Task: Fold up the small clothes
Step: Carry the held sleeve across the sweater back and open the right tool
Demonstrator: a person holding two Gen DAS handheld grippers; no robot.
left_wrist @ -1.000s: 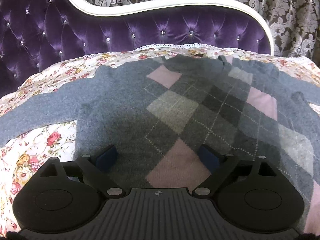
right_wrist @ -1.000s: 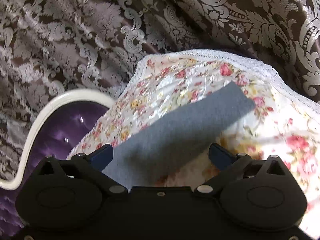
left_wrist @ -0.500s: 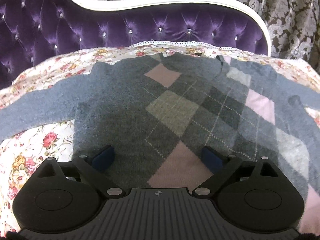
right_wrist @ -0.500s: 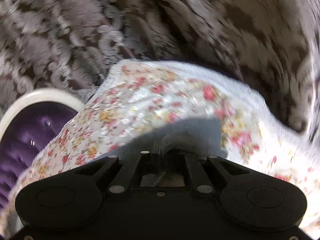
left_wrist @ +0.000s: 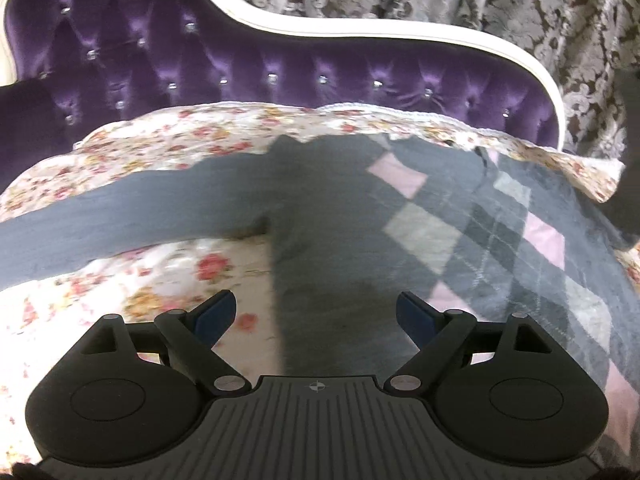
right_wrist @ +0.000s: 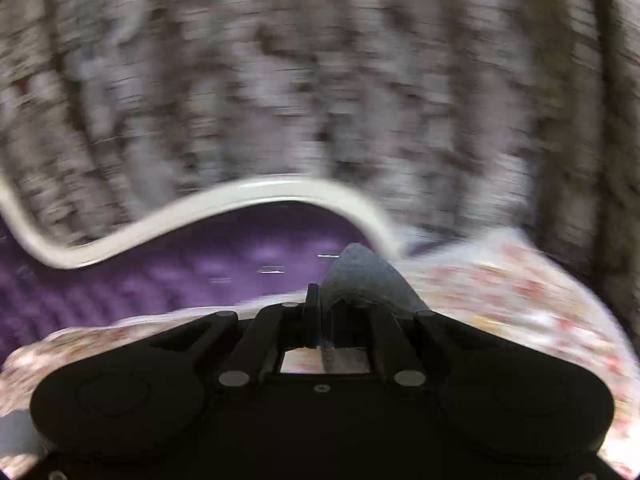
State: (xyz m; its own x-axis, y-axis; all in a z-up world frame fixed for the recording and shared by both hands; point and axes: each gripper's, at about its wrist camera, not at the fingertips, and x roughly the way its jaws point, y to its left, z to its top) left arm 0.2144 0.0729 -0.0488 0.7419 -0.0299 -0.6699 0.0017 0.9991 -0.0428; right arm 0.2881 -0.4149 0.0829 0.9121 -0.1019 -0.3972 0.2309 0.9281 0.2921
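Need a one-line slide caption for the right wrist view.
Right tool shut on the grey sweater sleeve, lifted over the floral bedspread.

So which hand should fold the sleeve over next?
Probably the right: its tongs are shut on the grey sleeve. The left tongs are open over the sweater, gripping nothing.

A floral bedspread (left_wrist: 168,268) covers the bed, its lace-trimmed edge running along the tufted purple headboard (left_wrist: 280,68) with the white curved frame; the grey argyle sweater (left_wrist: 400,240) lies flat on it, front up. One plain grey sleeve (left_wrist: 120,220) stretches out to the left across the flowers; pink and pale diamonds fill the sweater's right half.
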